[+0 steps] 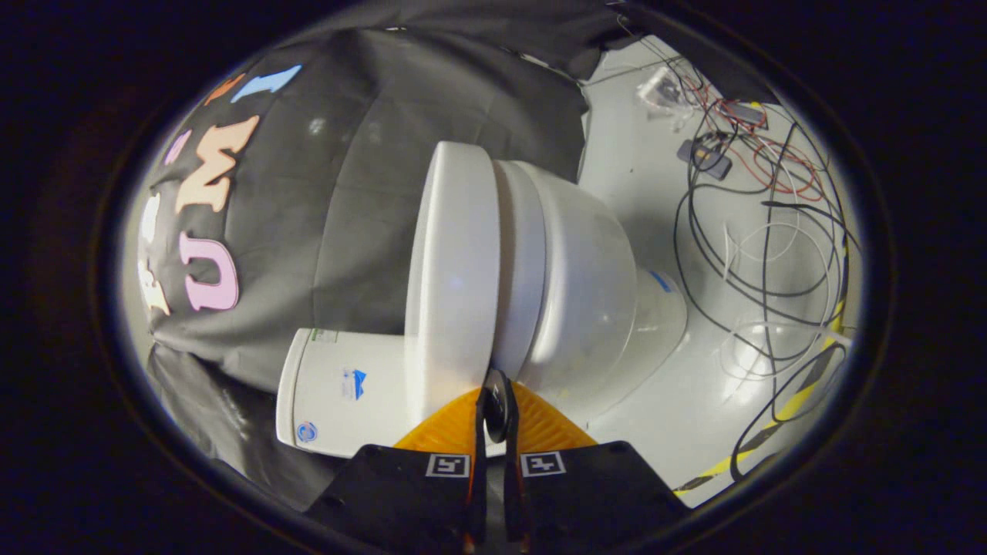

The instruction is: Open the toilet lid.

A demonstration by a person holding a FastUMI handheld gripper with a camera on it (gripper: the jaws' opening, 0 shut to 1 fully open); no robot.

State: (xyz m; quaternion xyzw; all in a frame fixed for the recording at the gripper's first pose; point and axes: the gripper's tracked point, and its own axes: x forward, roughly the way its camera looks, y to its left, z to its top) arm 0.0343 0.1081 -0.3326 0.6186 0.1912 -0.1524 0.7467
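Observation:
The view is rolled sideways, so the white toilet appears lying on its side. Its lid (455, 270) is down against the seat (520, 262), which rests on the bowl (590, 293). The tank (339, 393) with small stickers sits behind the lid, close to the left finger. My gripper (494, 389) is shut, and its orange fingers (451, 428) are pressed together with only a thin dark slit between them. Their tips sit right at the seam between lid and seat, at the rim nearest me. Nothing is held between them.
Beyond the bowl, the white floor (655, 193) carries a tangle of black, white and red cables (771, 254) and small electronic boxes (705, 158). A yellow-and-black tape strip (779, 416) runs along the floor's edge. Black cloth wall (347, 193) hangs behind the tank.

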